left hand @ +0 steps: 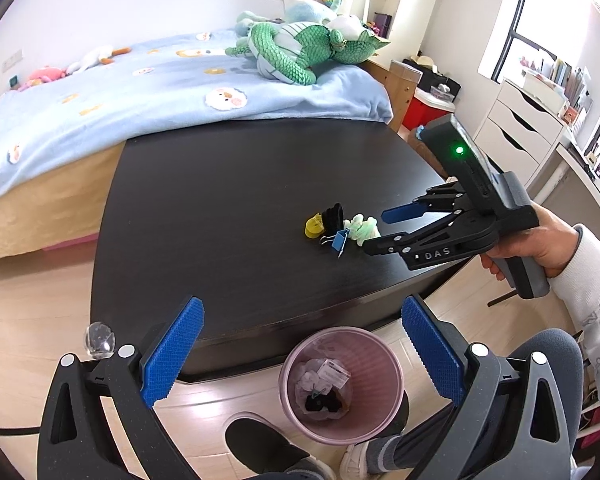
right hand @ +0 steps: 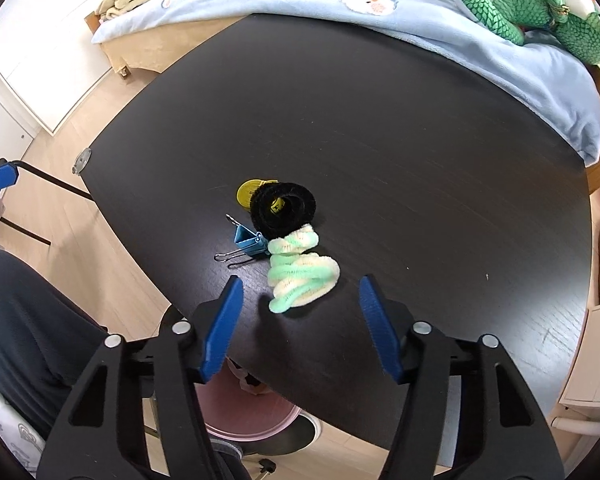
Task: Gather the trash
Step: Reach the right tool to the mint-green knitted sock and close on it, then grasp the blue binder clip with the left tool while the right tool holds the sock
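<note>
A small heap of trash lies on the black table (left hand: 220, 200): a green-and-white fuzzy coil (right hand: 300, 276), a black fuzzy ring (right hand: 284, 208), a yellow disc (right hand: 250, 192) and a blue binder clip (right hand: 250, 240). My right gripper (right hand: 301, 282) points down at the coil (left hand: 362, 228), jaws apart on either side of its near end, pads clear of it. My left gripper (left hand: 300, 344) stands open and empty above the table's near edge. Just below it on the floor is a pink trash bin (left hand: 288, 364) with scraps inside.
A bed with a blue blanket (left hand: 160, 88) and a green plush toy (left hand: 300, 48) borders the table's far side. White drawers (left hand: 516, 128) stand at the right. The person's legs and a dark shoe (left hand: 260, 444) are beside the bin.
</note>
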